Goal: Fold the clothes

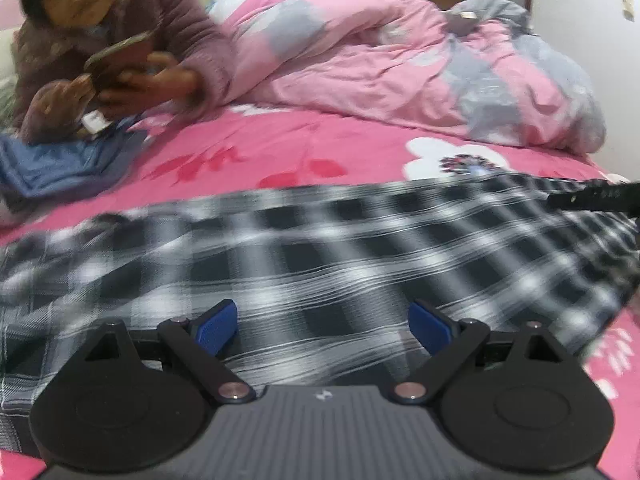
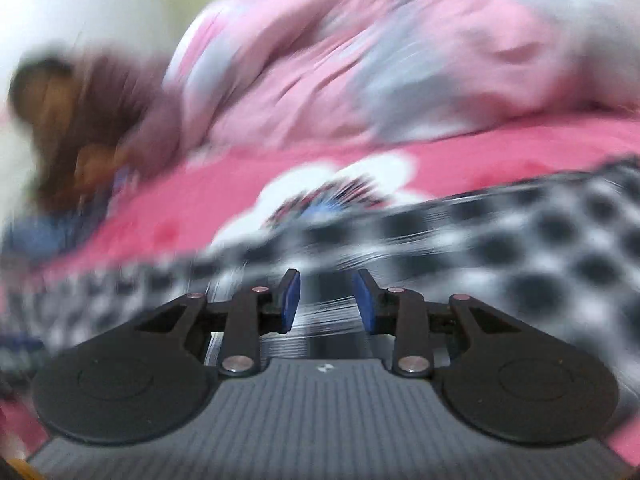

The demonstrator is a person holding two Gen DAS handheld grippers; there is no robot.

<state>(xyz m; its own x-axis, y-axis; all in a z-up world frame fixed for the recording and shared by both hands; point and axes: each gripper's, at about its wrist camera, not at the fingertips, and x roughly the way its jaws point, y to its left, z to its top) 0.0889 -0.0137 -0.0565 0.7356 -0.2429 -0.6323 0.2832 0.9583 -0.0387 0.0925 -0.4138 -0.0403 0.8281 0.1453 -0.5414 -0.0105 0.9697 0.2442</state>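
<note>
Left wrist view first: the left tongs sit spread wide with nothing between the blue pads, hovering low over a black-and-white checked garment that's laid out flat across the bed's pink flowered sheet. Beyond the garment there's a bunched-up pink and grey duvet piled along the far side. On the far left a person in a purple fuzzy jacket is lying on the bed, holding something dark like a phone in a case, and a blue folded piece of clothing lies right by them. A dark bar-shaped thing pokes in from the right edge over the garment; can't tell what it is.

Right wrist view is really smeared. The right tongs are only partly open, a narrow gap, nothing gripped, just above the same checked garment, which fills the lower right. Pink sheet with a white flower behind it, then the duvet heap. The person is a blur on the left.
</note>
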